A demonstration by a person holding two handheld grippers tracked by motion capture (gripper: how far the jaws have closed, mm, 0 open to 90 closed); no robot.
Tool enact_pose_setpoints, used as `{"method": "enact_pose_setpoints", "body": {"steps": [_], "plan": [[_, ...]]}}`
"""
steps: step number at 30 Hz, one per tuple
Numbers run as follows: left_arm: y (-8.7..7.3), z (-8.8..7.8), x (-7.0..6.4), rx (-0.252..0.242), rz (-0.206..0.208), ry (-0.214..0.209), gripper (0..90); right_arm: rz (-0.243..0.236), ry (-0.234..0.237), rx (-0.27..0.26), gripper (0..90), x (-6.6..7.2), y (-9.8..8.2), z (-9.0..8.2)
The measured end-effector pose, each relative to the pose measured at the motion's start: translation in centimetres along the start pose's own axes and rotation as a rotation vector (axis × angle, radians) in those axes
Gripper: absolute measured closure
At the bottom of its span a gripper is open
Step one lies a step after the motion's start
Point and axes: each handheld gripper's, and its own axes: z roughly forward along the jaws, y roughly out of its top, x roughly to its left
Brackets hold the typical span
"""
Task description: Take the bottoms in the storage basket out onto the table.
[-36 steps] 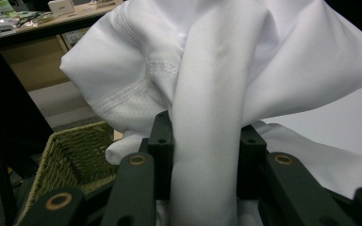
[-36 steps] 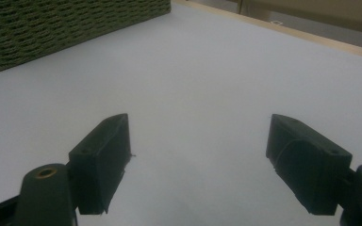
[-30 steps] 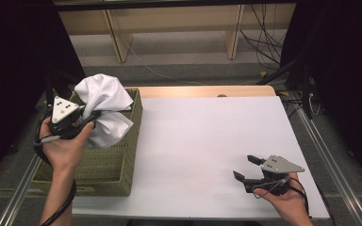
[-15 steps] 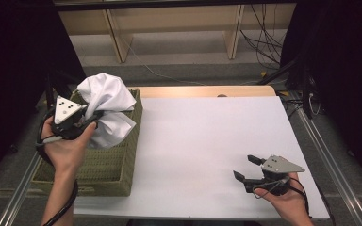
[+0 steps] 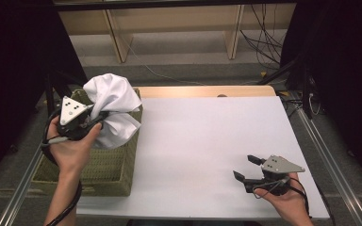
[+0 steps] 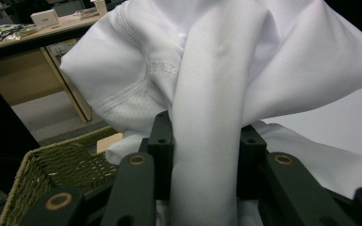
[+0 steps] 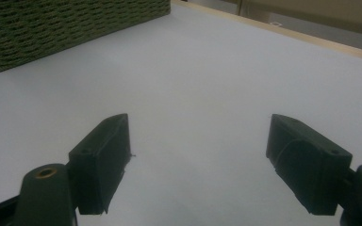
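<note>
High view: left tongs (image 5: 99, 121) clench a white stitched cloth (image 5: 113, 99) above the green woven basket (image 5: 99, 172) for lifting out, while right tongs (image 5: 246, 168) wait released over the white bench (image 5: 207, 141).

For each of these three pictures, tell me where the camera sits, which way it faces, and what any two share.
High view: above the person's side, facing forward and down on the white table; both forearms, left gripper and right gripper show.
Left gripper view: on the left gripper, looking along its jaws, shut on the white cloth above the woven basket.
Right gripper view: on the right gripper, looking across the table between open jaws.
All three share the basket.
</note>
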Motion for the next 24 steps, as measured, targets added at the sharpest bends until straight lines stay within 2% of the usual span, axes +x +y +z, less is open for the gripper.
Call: {"method": "enact_pose_setpoints", "body": {"steps": [24], "plan": [[0.7, -0.4, -1.4, -0.033, 0.014, -0.038, 66.8, 0.0, 0.001, -0.003, 23.4, 0.0, 0.0, 0.0]]}}
